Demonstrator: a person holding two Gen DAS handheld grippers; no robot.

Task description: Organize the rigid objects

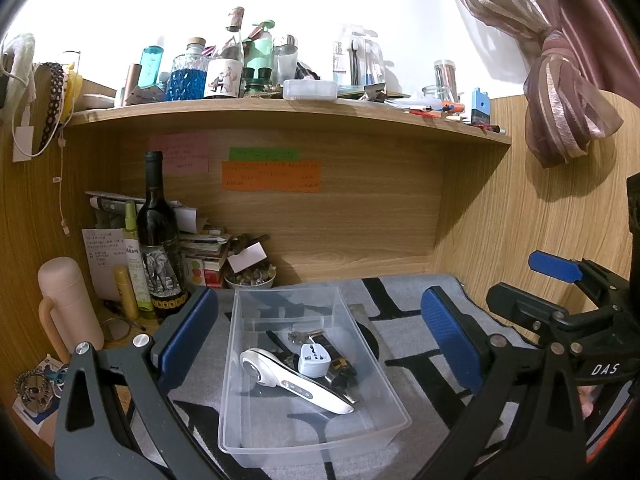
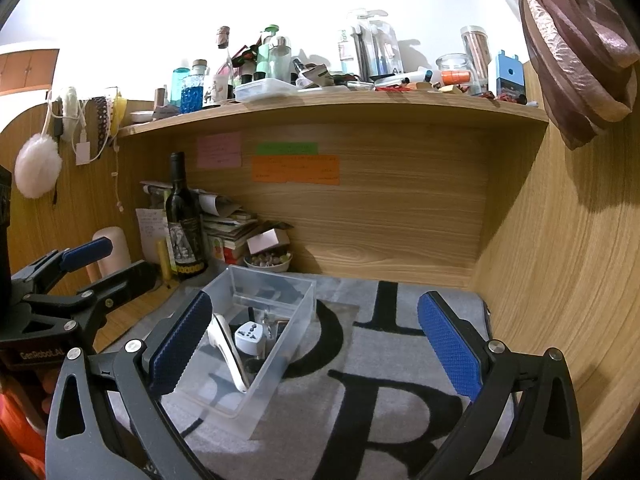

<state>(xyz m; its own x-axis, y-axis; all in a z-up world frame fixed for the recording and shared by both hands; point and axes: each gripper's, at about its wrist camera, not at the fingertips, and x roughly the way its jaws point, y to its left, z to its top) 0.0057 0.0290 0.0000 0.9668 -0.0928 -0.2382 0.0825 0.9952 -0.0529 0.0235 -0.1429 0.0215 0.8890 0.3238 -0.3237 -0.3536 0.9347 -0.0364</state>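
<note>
Two grippers: both spread wide, nothing held or touched.
Left gripper (image 1: 320,344): ribbed blue pads, black frame, jaws either side of the bin.
Right gripper (image 2: 316,344): knurled blue pads, over the mat, just right of the bin.
Clear plastic bin (image 1: 280,446): rectangular, translucent, resting on the mat.
Bin contents: white handheld device (image 1: 296,384), smooth and elongated; white travel adapter (image 1: 313,360), blocky; keys (image 1: 299,335).
Grey mat (image 2: 360,360): napped fabric, black lettering.

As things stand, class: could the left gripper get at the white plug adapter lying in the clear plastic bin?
Probably yes. The left gripper is open above the clear plastic bin, which has no lid, and the white plug adapter lies on top, though the white handheld device crowds one side.
</note>
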